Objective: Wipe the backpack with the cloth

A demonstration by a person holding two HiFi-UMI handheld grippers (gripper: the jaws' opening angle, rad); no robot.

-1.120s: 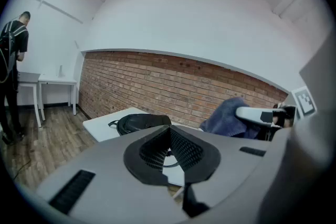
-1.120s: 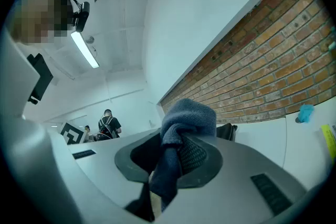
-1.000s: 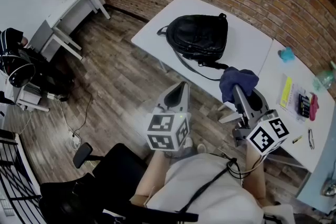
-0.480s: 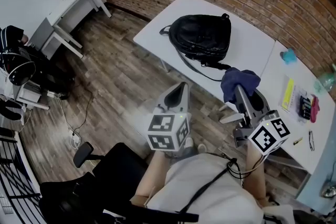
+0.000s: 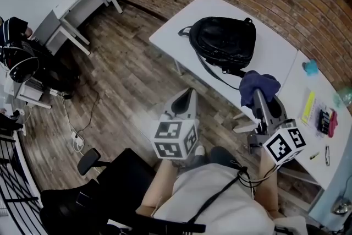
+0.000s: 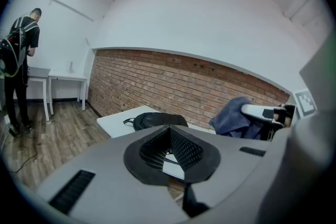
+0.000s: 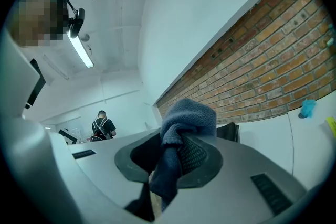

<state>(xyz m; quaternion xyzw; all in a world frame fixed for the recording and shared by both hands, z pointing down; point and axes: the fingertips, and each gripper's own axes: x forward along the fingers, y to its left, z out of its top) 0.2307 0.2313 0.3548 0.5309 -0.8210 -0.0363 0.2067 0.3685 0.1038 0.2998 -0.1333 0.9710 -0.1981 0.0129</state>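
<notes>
The blue cloth (image 5: 258, 84) is clamped in the right gripper (image 7: 176, 152); the left gripper (image 6: 169, 134) is closed, empty. The cloth could be snagged and pulled free on the backpack (image 5: 225, 41).

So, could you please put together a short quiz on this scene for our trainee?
1. True or false: the right gripper is shut on the blue cloth.
2. The black backpack lies: A on the floor, B on the white table, C on the chair.
3. Short answer: which gripper holds nothing?
Key: 1 true; 2 B; 3 the left gripper.
</notes>
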